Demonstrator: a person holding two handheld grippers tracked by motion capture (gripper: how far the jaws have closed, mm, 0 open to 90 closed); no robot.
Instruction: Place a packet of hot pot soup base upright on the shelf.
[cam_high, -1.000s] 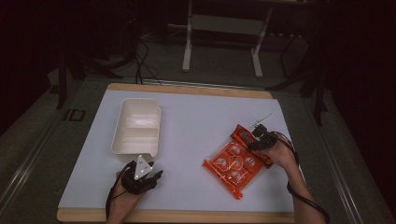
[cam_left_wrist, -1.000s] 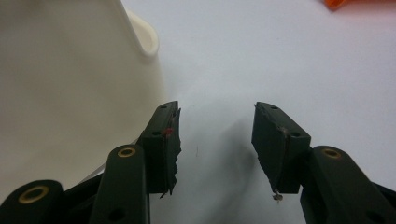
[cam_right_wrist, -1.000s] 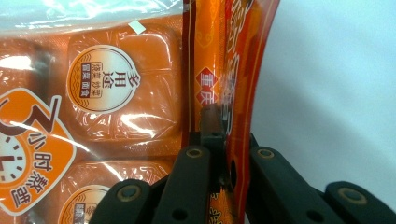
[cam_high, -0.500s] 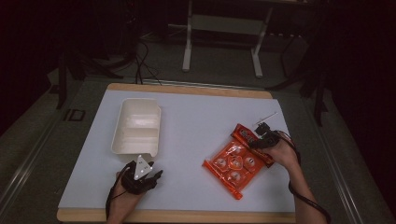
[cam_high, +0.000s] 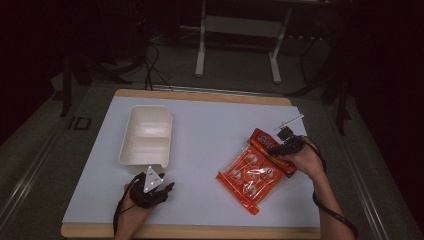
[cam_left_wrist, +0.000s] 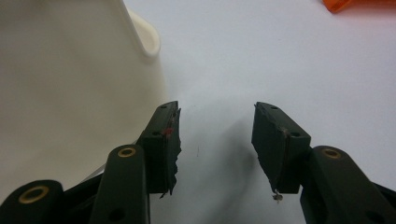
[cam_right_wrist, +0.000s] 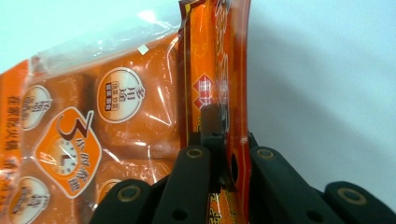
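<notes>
- The orange snack packet (cam_high: 252, 175) lay on the right half of the white counter (cam_high: 210, 135), slanted, with its sealed red header edge at the far right end and its other end pointing toward my side of the counter.
- In the right gripper view the packet (cam_right_wrist: 112, 116) showed round printed labels through clear film, and the header strip stood up on edge between the jaws.
- My right claw (cam_high: 280, 148) was pinching that header strip, jaws pressed together on it; in its own view (cam_right_wrist: 219, 140) the film ran straight up out of the pinch.
- My right hand (cam_high: 305, 161) sat just beside the packet's far right end, with a cable trailing back along the forearm.
- The rest of the packet rested on the counter, its header end lifted a little at the pinch.
- Well apart, on the left half of the counter, stood a cream-white two-compartment tray (cam_high: 146, 135), long side running away from me, nothing in it.
- My left claw (cam_high: 167, 186) lay low on the counter just beside the tray's near end, jaws spread with bare counter between them (cam_left_wrist: 217, 140).
- In the left gripper view the tray's wall (cam_left_wrist: 70, 84) rose right next to the left-hand jaw; I could not tell whether they touched.
</notes>
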